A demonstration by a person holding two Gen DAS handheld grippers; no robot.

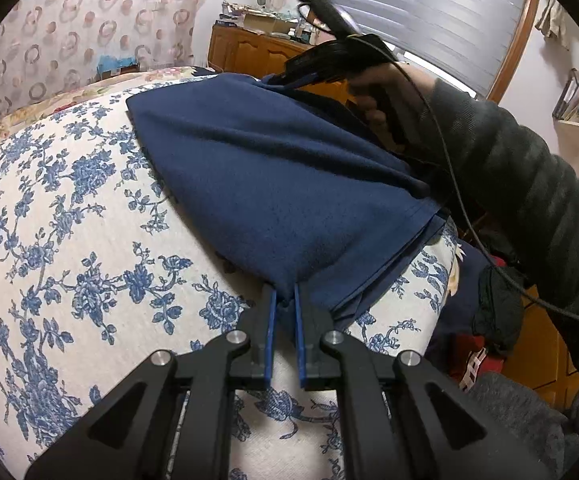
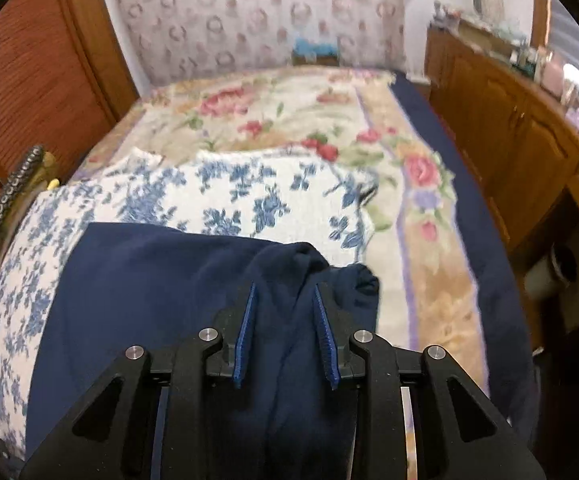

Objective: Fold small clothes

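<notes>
A navy blue garment [image 1: 273,184] lies partly folded on a white cloth with blue flowers [image 1: 69,240]. My left gripper [image 1: 285,294] is shut on the garment's near corner. The right gripper [image 1: 289,78] shows at the far side in the left wrist view, held by a hand, pinching the garment's far edge. In the right wrist view the right gripper [image 2: 283,290] is shut on a bunched fold of the navy garment [image 2: 149,280], which fills the gap between its blue pads [image 2: 245,332]. The garment's far end is lifted a little off the cloth.
The blue-flowered cloth [image 2: 249,192] lies on a bed with a rose-patterned cover [image 2: 421,184]. A wooden dresser [image 2: 509,120] stands to the right of the bed. Dark and red clothes [image 1: 485,320] are piled at the bed's right edge. A patterned curtain [image 1: 69,32] hangs behind.
</notes>
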